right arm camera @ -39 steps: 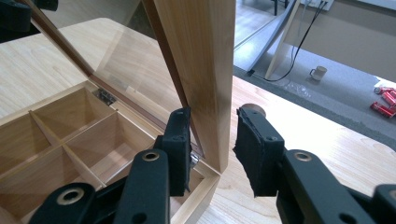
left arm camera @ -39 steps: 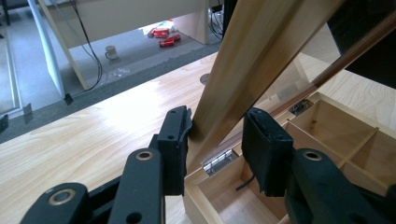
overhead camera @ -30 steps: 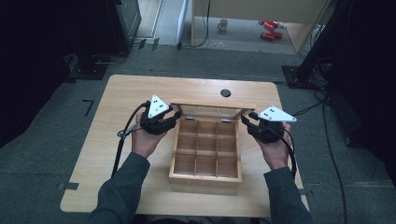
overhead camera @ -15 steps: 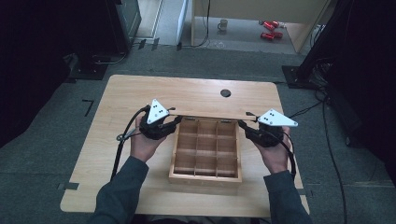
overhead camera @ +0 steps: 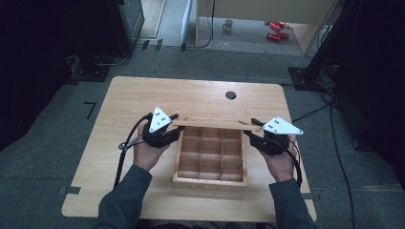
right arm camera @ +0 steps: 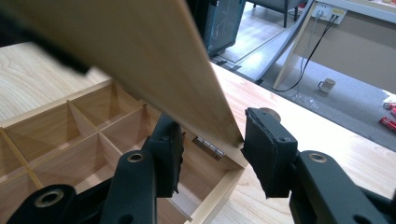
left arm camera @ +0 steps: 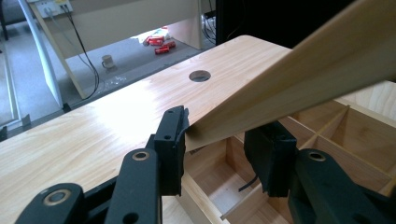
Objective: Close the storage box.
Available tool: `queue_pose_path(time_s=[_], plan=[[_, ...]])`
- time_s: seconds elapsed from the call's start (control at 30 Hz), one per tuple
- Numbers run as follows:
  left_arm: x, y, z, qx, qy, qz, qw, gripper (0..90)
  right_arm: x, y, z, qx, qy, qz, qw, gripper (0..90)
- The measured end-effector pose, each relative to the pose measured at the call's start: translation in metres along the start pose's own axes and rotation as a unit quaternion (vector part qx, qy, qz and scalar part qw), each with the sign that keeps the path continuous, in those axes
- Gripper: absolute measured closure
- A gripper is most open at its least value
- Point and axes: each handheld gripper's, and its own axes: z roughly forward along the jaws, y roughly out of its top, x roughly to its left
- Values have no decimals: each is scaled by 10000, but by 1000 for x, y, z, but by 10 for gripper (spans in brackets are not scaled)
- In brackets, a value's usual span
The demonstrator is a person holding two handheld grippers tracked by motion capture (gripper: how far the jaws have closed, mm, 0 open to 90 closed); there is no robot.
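Observation:
A wooden box divided into several compartments sits mid-table, near the front. Its hinged lid is tilted up over the far edge and shows as a thin strip. My left gripper holds the lid's left end and my right gripper its right end. In the left gripper view the jaws of the left gripper stand on either side of the lid's corner, above the compartments. In the right gripper view the right gripper pinches the lid's other corner, near a metal hinge.
The light wood table has a round cable hole behind the box. Bare tabletop lies to the left, right and back. On the floor beyond stand a mug, red cans, desk legs and cables.
Both grippers have come slightly nearer the person, bringing the lid's ends with them. The lid has tipped further over the box. The box has stayed in place.

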Motion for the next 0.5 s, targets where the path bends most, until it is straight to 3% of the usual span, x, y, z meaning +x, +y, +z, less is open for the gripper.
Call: queue_pose_path(time_s=[0.3, 0.5], plan=[[-5, -8, -6, 10, -9, -22, 10000, 590, 8, -6, -4, 56, -59, 16, 10000, 561], [-8, -14, -8, 49, -37, -43, 10000, 586, 10, -12, -6, 102, -84, 119, 9998, 501]])
